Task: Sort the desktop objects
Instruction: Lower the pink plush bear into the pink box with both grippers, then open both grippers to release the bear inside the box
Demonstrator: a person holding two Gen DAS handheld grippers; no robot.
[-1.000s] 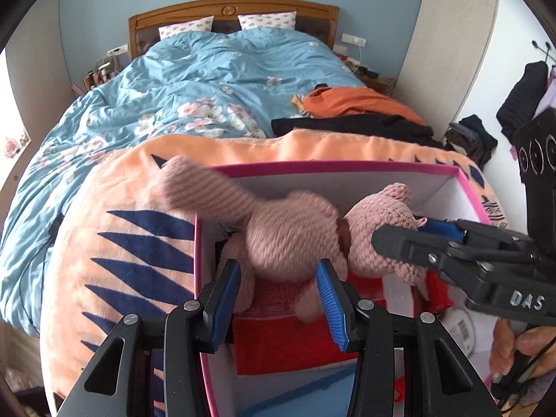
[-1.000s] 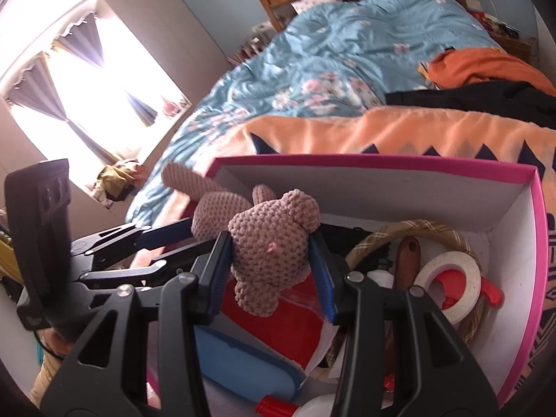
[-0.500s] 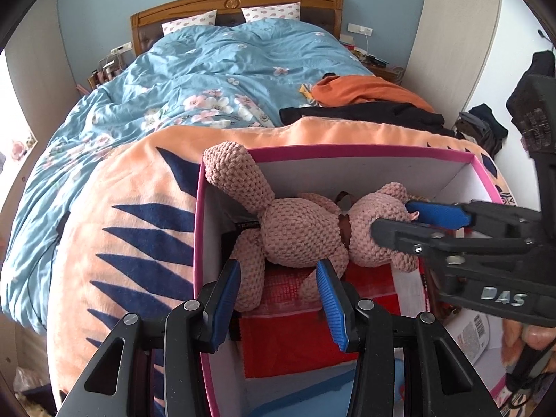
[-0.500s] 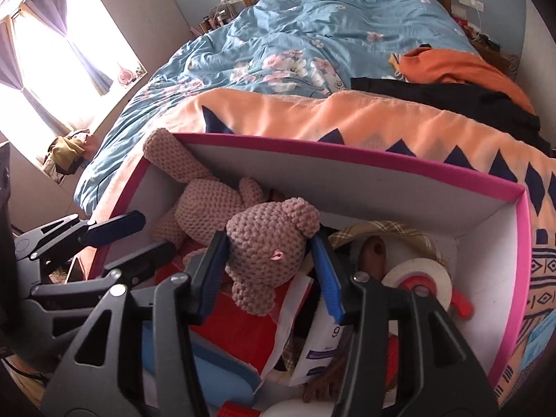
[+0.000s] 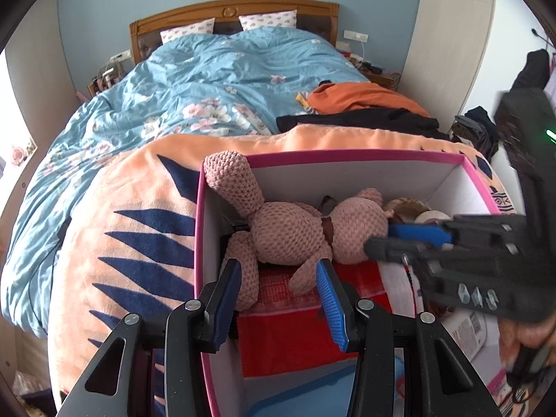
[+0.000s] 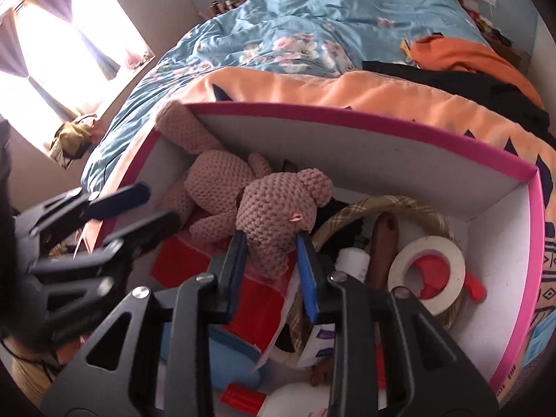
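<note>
box [image 6: 365, 118] floor mostly under clutter

In the right wrist view, the storage box [image 6: 365, 118] sits on a blanket [image 6: 312, 90] on the bed [image 6: 330, 10]. Inside, the crocheted bunny [image 6: 222, 187] lies toward ten o'clock, the tape roll [image 6: 426, 271] toward three o'clock. A bottle [image 6: 292, 399] lies at six o'clock.

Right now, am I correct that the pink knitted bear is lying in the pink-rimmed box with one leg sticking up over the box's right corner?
Not quite: the bear does lie in the box, but its leg pokes up over the far left corner, not the right. The left wrist view shows this clearly, and the right wrist view agrees.
</note>
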